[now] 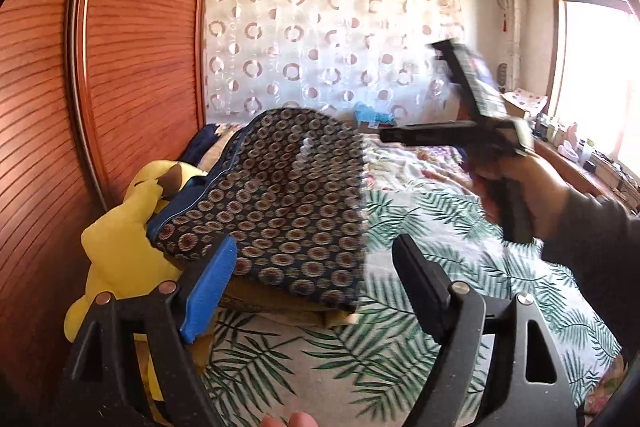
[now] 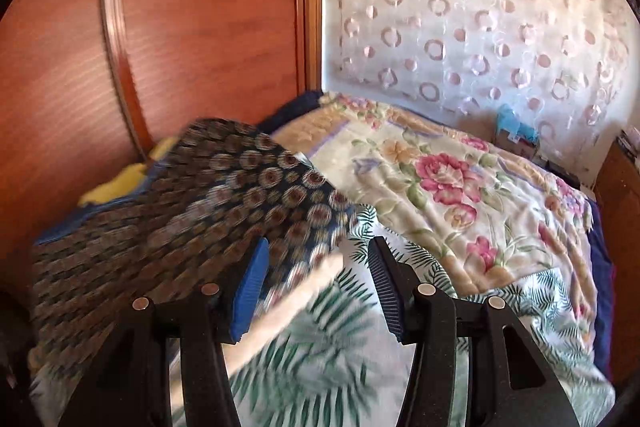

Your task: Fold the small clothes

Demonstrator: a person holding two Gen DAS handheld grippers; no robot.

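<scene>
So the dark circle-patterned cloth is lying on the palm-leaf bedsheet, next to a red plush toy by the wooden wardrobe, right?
Not quite: the plush toy is yellow, not red, as the left wrist view shows. The dark circle-patterned cloth does lie on the palm-leaf bedsheet, by the wooden wardrobe.

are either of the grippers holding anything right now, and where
Nothing is held. The left gripper and right gripper are both open with empty gaps; the patterned garment lies on the pile.

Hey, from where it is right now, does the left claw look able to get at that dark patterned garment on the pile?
Probably yes. The left claw is open, and the patterned garment lies just ahead on the pile, its near edge by the blue finger. Nothing sits between them; the right claw is off to the side.
</scene>
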